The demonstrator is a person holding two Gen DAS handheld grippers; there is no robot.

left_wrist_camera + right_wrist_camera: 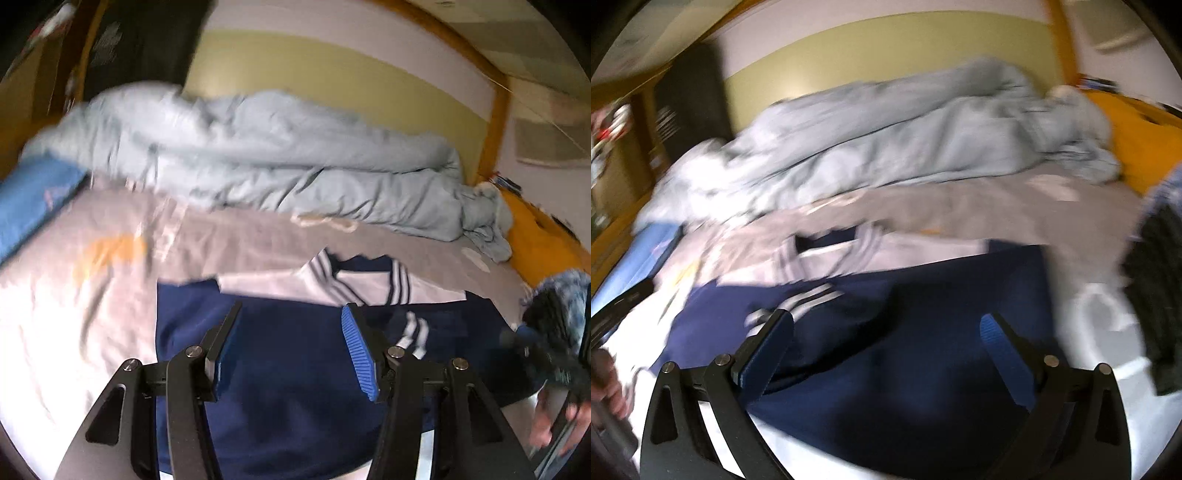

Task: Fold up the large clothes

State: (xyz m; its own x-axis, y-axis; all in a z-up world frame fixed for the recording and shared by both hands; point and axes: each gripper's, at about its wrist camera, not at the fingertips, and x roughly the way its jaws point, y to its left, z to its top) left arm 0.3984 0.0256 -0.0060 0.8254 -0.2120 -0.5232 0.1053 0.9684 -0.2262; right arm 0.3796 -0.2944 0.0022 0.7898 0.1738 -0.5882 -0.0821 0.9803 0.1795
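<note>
A: The bed (258, 236) carries a navy garment (280, 369), spread flat, a grey duvet (258, 158) behind it.

B: Left gripper (291, 332) and right gripper (886, 332) both gape, empty, above it. Probably between folds; next, pinch an edge.

Place: a bedroom in a home
Bed: grey sheet (258, 236) covers it
Bedding: crumpled pale blue duvet (280, 162) along the wall
Frame: wooden bed end (498, 122)

Duvet (258, 155) (bunched) along far side
</note>
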